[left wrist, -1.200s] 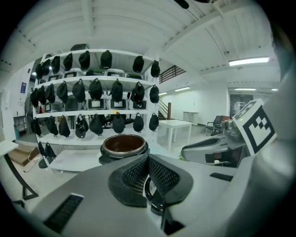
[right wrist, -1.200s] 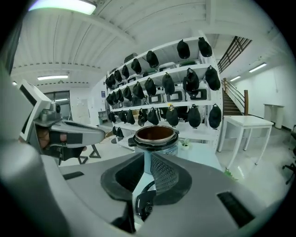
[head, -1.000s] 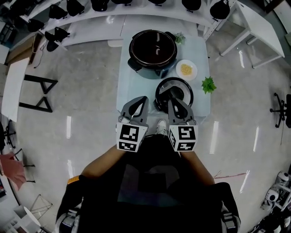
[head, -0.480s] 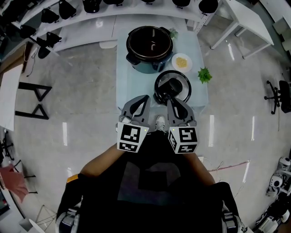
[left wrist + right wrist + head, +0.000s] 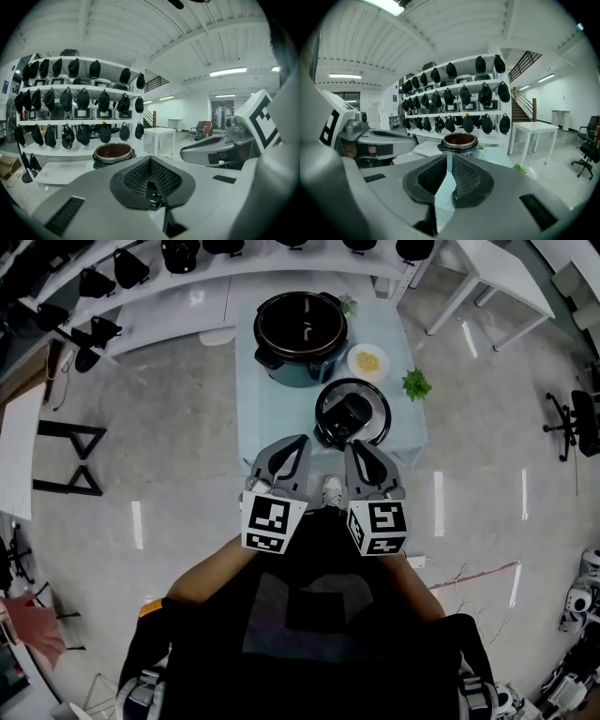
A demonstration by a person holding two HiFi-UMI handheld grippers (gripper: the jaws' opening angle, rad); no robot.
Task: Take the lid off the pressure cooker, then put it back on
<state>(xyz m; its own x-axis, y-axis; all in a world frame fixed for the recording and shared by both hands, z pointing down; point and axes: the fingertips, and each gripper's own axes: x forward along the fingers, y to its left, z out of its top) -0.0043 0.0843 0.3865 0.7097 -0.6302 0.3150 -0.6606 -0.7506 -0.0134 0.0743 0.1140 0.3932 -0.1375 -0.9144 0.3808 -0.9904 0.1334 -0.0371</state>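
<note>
Two tongs hang side by side just short of the desk point(image 5: 272, 413), neither touching anything; the left tongs point(image 5: 298, 442) have their pads pressed together on nothing; the right tongs point(image 5: 353, 448) stand a narrow slit apart, equally empty; both point toward the pressure cooker point(image 5: 300, 337), whose pot stands open at the far end; its lid point(image 5: 352, 414) lies on the near part of the desk, just beside the pot, likely set there to stay within easy reach for refitting; a small plate point(image 5: 368, 362) and a green sprig point(image 5: 415, 383) sit off to the right, clear of that path; removal looks done, replacing not yet begun.
</note>
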